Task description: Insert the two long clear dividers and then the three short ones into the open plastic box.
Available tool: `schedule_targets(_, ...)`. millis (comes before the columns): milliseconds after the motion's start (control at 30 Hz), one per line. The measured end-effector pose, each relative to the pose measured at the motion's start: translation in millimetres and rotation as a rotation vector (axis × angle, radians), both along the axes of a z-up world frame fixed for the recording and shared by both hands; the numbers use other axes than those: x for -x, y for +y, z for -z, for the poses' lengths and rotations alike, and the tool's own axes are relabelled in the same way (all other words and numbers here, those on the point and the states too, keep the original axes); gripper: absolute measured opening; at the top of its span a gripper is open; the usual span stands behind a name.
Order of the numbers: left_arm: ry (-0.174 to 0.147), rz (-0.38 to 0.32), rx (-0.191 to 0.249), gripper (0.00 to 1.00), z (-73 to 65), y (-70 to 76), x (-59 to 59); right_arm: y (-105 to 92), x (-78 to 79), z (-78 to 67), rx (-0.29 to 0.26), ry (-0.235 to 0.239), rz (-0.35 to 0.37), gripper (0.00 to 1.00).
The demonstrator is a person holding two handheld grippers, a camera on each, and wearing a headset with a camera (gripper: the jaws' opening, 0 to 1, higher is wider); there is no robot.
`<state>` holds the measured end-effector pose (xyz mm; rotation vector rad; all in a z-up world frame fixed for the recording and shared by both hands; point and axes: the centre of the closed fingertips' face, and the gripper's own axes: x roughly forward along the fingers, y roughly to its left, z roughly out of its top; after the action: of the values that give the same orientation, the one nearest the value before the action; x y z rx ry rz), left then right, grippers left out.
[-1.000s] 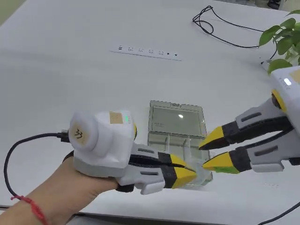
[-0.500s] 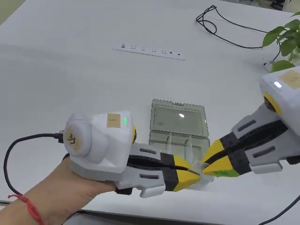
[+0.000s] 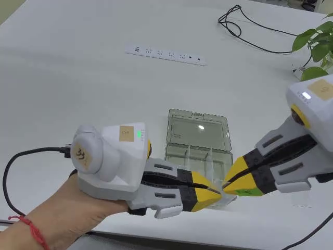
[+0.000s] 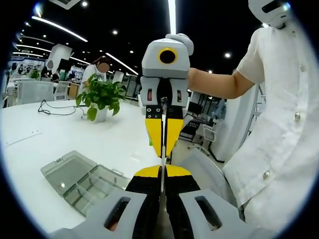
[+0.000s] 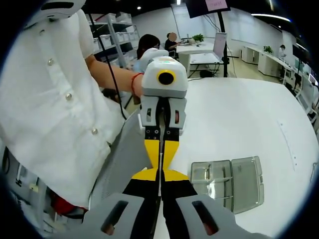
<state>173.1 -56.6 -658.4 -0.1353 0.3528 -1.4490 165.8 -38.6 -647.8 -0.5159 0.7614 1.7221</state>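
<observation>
The open clear plastic box (image 3: 198,151) lies on the white table, lid (image 3: 198,130) folded back; clear dividers stand upright in its base. Just in front of the box my left gripper (image 3: 217,194) and right gripper (image 3: 225,186) meet tip to tip above the table's near edge. Both are shut on a thin clear divider (image 4: 162,162), seen edge-on between the yellow tips. In the left gripper view the box (image 4: 79,177) lies low on the left. In the right gripper view the box (image 5: 227,181) sits to the right of the jaws.
A white power strip (image 3: 165,54) lies farther back, a coiled black cable (image 3: 244,26) at the far right, and a green plant (image 3: 315,47) at the right edge. A black cable (image 3: 31,161) trails from the left gripper. The table's front edge runs just below the grippers.
The right gripper was open a second ago; it has come in toward the left gripper's tips and shut. The left gripper stayed shut, nearly still.
</observation>
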Motion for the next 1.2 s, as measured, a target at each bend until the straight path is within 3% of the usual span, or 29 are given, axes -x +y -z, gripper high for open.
schedule_targets(500, 0.000, -0.031, -0.026, 0.01, 5.4, 4.9, -0.4, 1.0, -3.7, -1.8, 0.001, -0.017, 0.004, 0.02)
schedule_targets(833, 0.027, -0.103, -0.051, 0.12, 16.2, 22.5, -6.6, -3.7, -11.8, -4.0, 0.003, -0.034, 0.024, 0.02)
schedule_targets(1200, 0.037, -0.205, -0.101, 0.33, 30.0, 44.1, -22.8, -13.6, -45.1, 7.0, 0.036, -0.097, 0.105, 0.02)
